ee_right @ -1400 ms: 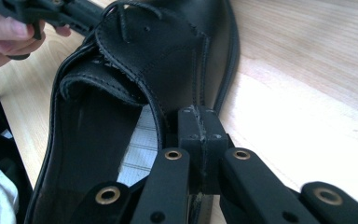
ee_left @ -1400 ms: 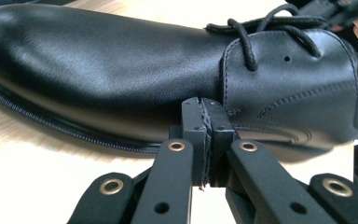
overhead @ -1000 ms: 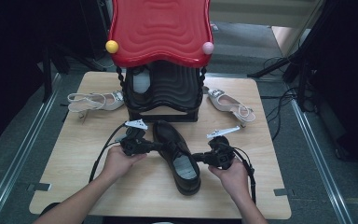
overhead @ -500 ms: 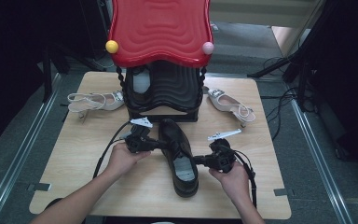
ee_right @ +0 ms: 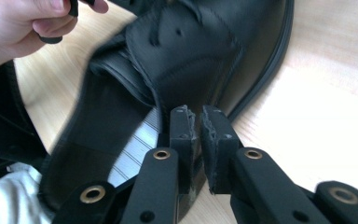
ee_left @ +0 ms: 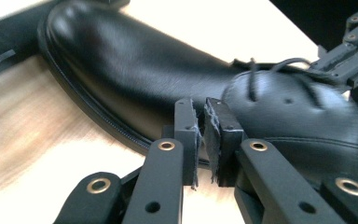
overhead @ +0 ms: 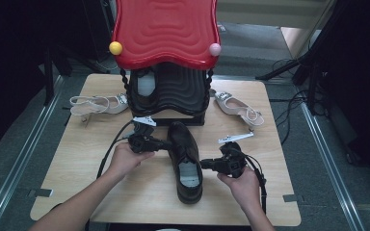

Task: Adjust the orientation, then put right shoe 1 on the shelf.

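We see a black shoe (overhead: pixel 185 161) lying lengthwise on the wooden table (overhead: pixel 125 192), the left gripper (overhead: pixel 161 143) at its left side and the right gripper (overhead: pixel 203 164) at its right, with pale sandals (overhead: pixel 99 104) flanking a red-topped stand (overhead: pixel 166 31).

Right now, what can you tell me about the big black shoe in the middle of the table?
The shiny black leather lace-up shoe lies on the light wooden table, toe pointing toward the black-and-red shoe rack, heel toward the person. It has a thick stitched sole edge, thin black laces and a pale striped insole. The left hand-held gripper meets its left side near the laces; the right hand-held gripper is at the opening's right rim. Both have just begun opening, with only a narrow gap.
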`<state>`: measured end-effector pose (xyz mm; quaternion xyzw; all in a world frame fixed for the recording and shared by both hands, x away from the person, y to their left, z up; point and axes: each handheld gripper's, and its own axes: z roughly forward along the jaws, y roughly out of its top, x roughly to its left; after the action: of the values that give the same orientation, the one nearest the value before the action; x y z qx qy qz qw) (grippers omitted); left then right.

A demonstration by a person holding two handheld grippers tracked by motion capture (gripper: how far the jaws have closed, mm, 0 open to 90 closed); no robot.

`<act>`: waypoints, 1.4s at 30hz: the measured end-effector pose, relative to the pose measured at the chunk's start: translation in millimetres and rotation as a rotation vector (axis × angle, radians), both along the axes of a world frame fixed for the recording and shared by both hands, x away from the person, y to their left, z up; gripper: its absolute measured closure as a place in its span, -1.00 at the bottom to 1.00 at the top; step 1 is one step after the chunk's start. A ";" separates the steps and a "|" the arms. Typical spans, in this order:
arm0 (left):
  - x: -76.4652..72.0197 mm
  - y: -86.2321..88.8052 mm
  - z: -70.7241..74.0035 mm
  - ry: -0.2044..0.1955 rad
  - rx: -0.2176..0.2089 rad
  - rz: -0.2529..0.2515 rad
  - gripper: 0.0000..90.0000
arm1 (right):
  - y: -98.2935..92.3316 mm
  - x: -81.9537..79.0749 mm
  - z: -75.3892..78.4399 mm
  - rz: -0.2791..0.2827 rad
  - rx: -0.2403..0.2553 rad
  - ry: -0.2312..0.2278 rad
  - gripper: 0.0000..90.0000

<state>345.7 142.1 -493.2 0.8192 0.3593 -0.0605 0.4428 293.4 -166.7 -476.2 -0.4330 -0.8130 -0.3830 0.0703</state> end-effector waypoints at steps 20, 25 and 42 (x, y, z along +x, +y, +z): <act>-5.2 20.6 76.9 -0.121 -0.028 -0.083 0.23 | 50.4 -16.5 33.2 0.106 -0.006 0.036 0.45; 1.1 21.5 94.4 -0.125 -0.023 -0.080 0.39 | 60.6 -15.2 27.4 0.111 -0.024 0.053 0.44; 24.3 27.6 148.3 -0.186 -0.042 -0.097 1.00 | 97.5 -10.7 9.7 0.090 -0.120 0.071 0.37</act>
<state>370.0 169.7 -344.9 0.8284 0.2752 -0.0131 0.4877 282.7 -69.2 -466.5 -0.4126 -0.8501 -0.3145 0.0903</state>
